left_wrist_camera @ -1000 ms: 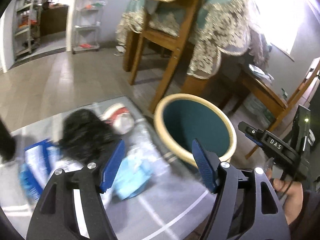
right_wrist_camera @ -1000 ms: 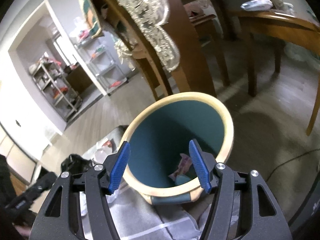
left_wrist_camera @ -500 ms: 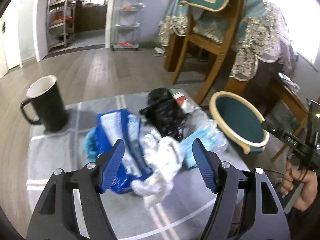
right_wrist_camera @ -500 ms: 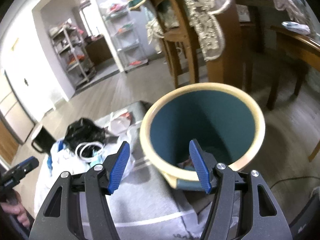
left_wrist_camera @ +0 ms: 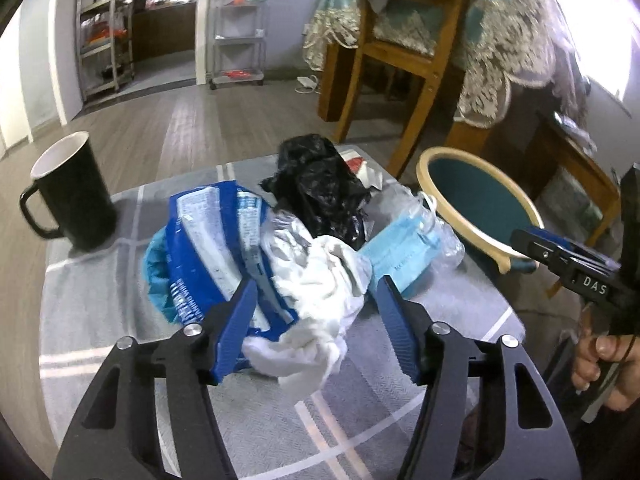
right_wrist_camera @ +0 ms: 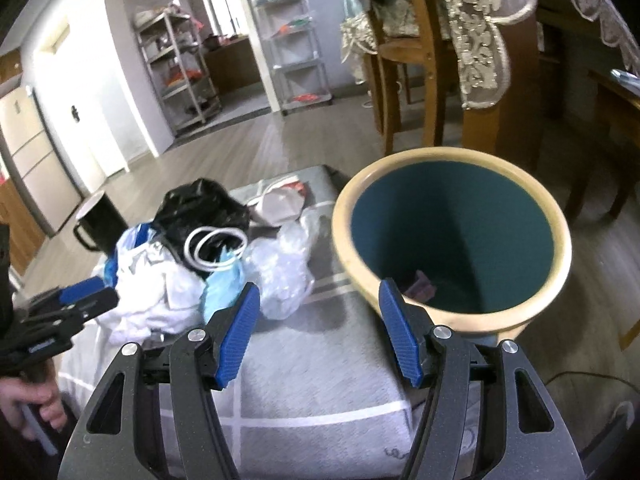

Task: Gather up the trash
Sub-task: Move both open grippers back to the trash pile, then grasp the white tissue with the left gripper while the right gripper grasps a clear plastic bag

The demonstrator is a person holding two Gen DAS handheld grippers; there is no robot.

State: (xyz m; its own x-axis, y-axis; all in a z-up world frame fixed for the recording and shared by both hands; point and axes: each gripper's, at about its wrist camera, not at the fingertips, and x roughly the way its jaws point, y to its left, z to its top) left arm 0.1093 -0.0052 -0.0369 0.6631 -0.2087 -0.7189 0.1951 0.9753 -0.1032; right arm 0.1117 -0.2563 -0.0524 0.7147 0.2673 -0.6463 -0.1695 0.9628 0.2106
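Observation:
A pile of trash lies on a grey cloth-covered table [left_wrist_camera: 100,320]: a white crumpled tissue [left_wrist_camera: 320,280], a blue and white wrapper [left_wrist_camera: 212,240], a black plastic bag [left_wrist_camera: 316,184], a blue face mask [left_wrist_camera: 404,252] and clear plastic [right_wrist_camera: 288,268]. My left gripper [left_wrist_camera: 316,332] is open, its fingers either side of the white tissue. A teal bin with a cream rim [left_wrist_camera: 472,200] stands at the table's right edge. My right gripper [right_wrist_camera: 320,332] is open and empty, just before the bin [right_wrist_camera: 452,240], which holds a small scrap.
A black mug [left_wrist_camera: 72,196] stands at the table's far left. Wooden chairs [left_wrist_camera: 400,60] and a lace-draped table [left_wrist_camera: 520,40] stand behind the bin. Shelving racks [right_wrist_camera: 296,40] line the far wall. The right gripper shows at the right of the left wrist view [left_wrist_camera: 572,268].
My left gripper has swung left from the bin to the trash pile and closed in on the white tissue. My right gripper has drawn back from the bin and turned left.

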